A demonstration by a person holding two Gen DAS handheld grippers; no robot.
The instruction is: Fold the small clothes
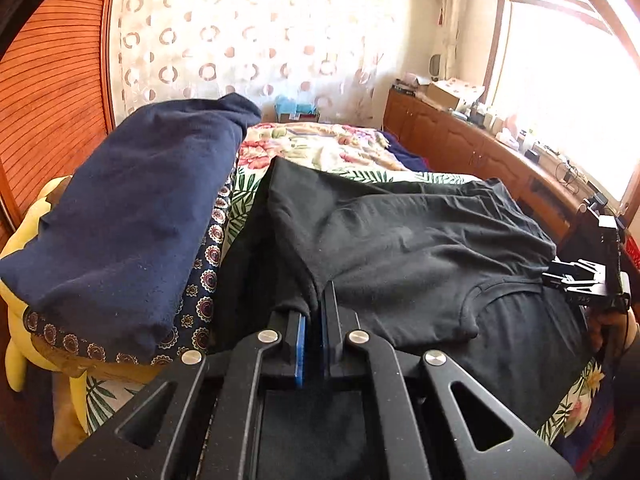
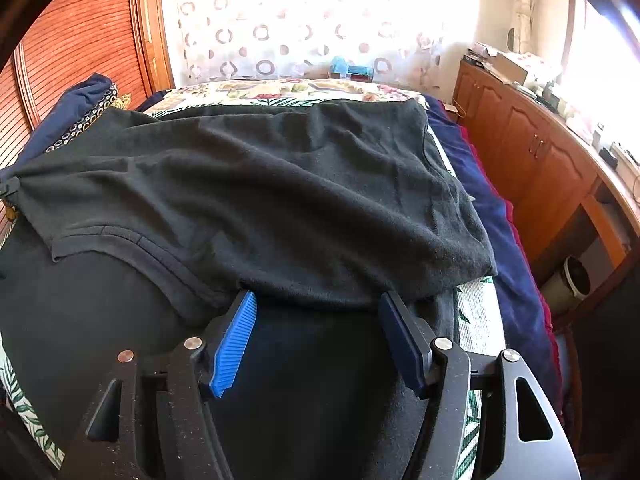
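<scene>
Clamped on a pinch of the black T-shirt (image 1: 400, 240), your left gripper (image 1: 314, 320) holds that corner raised off the bed (image 1: 320, 148). Your right gripper (image 2: 316, 304) stands wide with its blue pads (image 2: 234, 344) at the shirt's near edge, gripping nothing. One half already lies doubled over; I judge the fold about midway, final folds remaining. Beyond, folded navy clothes (image 1: 132, 220) sit stacked. No legible writing anywhere.

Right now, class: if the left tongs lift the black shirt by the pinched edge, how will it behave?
Probably floppy: the black shirt already drapes in soft wrinkles from the left tongs, shut on its edge. Likely light, since one pinch tents a fold. It should sag and trail rather than slide whole, as the right tongs stand open at its edge.
</scene>
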